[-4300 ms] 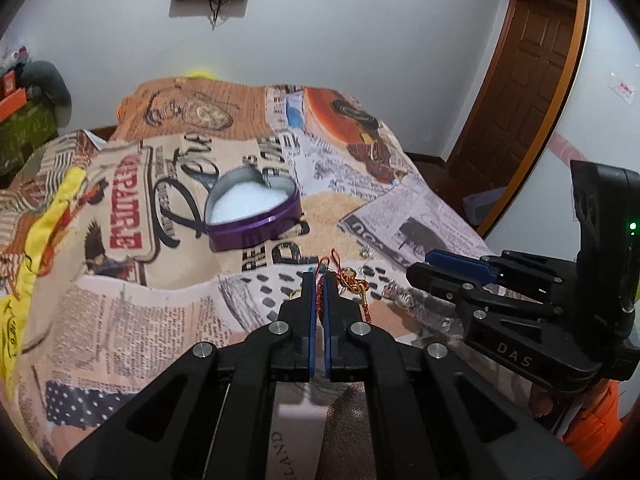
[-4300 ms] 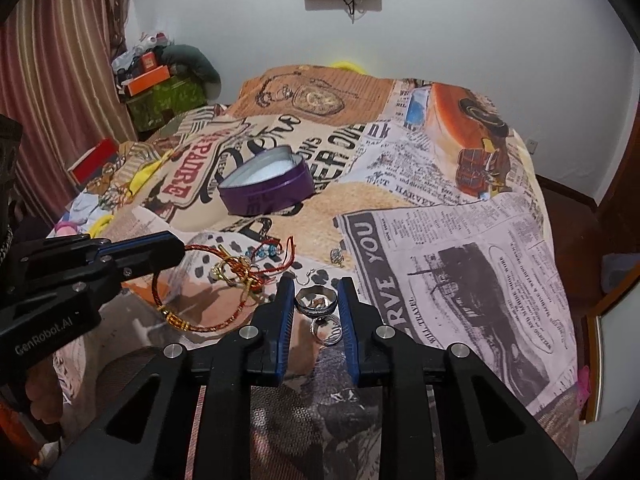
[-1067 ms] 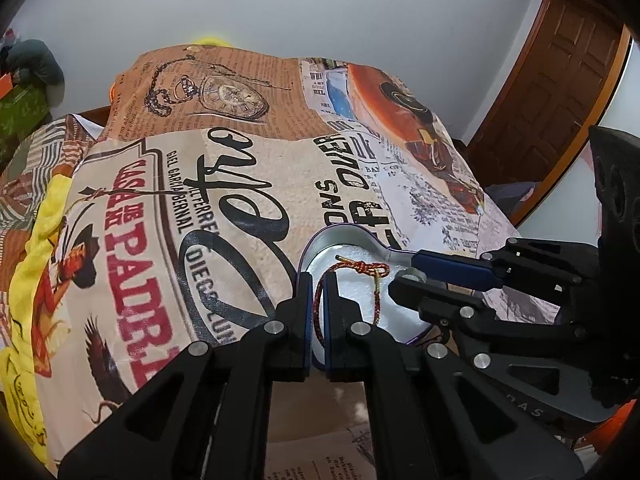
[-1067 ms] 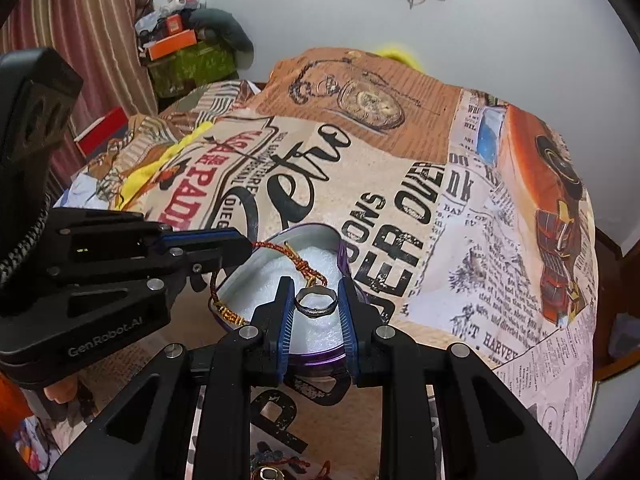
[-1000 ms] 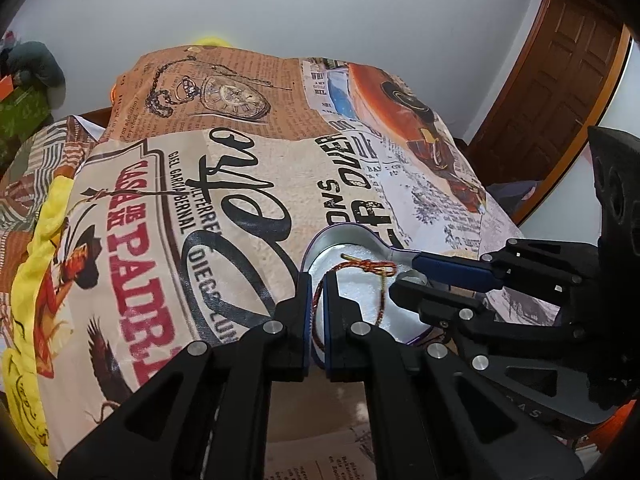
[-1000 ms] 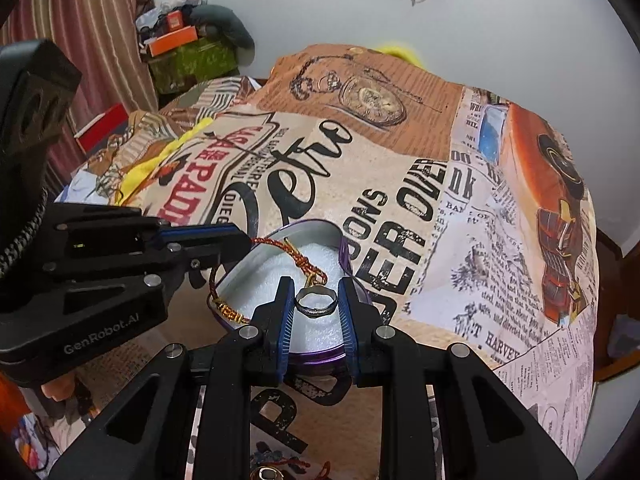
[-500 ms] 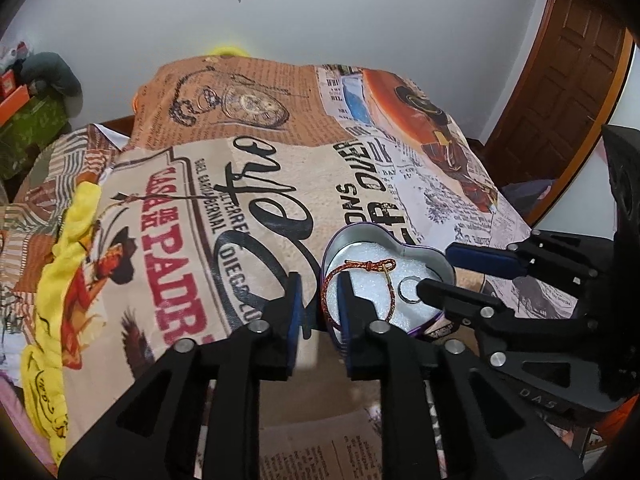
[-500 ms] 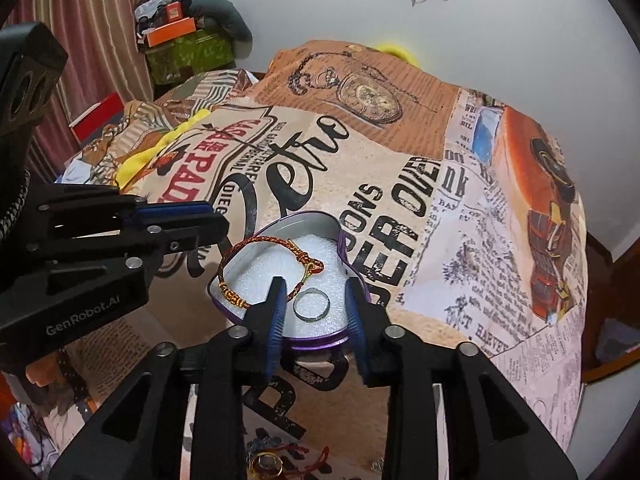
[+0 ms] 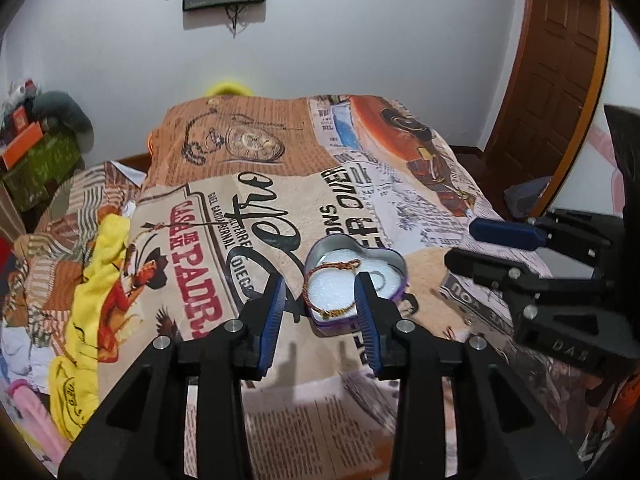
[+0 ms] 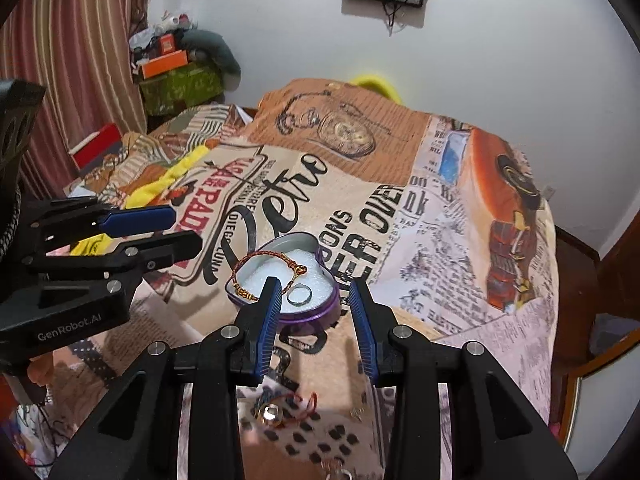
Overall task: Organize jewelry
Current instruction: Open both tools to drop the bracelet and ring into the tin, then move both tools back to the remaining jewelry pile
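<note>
A purple heart-shaped tin (image 9: pixel 396 289) (image 10: pixel 320 312) with a white foam bed sits on the printed bedspread. A red-gold cord bracelet (image 9: pixel 316 276) (image 10: pixel 256 260) and a silver ring (image 10: pixel 299 294) (image 9: pixel 380 279) lie inside it. My left gripper (image 9: pixel 320 300) is open and empty, just in front of the tin; it also shows in the right wrist view (image 10: pixel 182 230). My right gripper (image 10: pixel 314 308) is open and empty, its fingers either side of the tin's near edge; it also shows in the left wrist view (image 9: pixel 460 244).
More jewelry lies on the bedspread near me: a red cord piece with a gold bead (image 10: pixel 280 410) and small metal pieces (image 10: pixel 340 470). Yellow cloth (image 9: pixel 86 320) lies at the left. A wooden door (image 9: pixel 556 80) stands at the right, boxes (image 10: pixel 176 76) at the far left.
Both grippers opened: the bracelet left the left one and the ring the right one, and both now lie in the tin. Both grippers have pulled back and up from it.
</note>
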The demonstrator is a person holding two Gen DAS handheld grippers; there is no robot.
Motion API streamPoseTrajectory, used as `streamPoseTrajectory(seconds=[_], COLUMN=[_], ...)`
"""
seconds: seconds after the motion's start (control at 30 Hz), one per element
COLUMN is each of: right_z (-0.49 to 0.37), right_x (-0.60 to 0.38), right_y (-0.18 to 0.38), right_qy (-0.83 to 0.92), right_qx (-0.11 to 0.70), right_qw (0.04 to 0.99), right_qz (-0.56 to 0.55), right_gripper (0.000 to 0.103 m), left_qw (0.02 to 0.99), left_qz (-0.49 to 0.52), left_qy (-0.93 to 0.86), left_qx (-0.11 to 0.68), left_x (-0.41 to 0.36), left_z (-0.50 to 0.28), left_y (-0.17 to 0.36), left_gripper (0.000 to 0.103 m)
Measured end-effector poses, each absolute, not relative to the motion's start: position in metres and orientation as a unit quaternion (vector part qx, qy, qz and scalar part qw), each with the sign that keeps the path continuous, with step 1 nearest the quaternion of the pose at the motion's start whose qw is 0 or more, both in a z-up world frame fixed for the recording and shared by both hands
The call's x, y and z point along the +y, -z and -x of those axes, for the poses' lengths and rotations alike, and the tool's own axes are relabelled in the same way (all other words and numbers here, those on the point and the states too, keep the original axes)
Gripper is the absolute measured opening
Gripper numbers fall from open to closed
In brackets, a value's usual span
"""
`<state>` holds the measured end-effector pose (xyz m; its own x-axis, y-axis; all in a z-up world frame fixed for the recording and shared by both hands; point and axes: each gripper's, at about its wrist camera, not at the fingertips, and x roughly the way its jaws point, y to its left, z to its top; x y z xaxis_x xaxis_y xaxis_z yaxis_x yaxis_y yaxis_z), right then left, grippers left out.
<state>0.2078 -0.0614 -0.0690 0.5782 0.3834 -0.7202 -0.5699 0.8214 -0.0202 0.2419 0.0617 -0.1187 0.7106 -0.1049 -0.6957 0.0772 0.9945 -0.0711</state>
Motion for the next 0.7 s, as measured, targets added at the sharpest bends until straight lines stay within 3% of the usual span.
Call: streamPoseTrajectory(seconds=[0.23,0.7], right_z=[-0.182,-0.154], right_x=[-0.083,-0.142], right_y=[0.053,0.057], right_qy=[-0.257,-0.222], right_qx=[0.352,0.364], right_qw=[0.893,0.903], right_qz=[0.111,0.053], right_gripper=[0.039,0.043], left_qw=[0.932,0.922], left_qz=[0.000,-0.012], left_qy=[0.052,0.064], left_qx=[0.360,0.383], left_x=[0.039,0.011], left_z=[-0.208,-0.173], left_y=[0.105,0.117], left_gripper=[0.044,0.045])
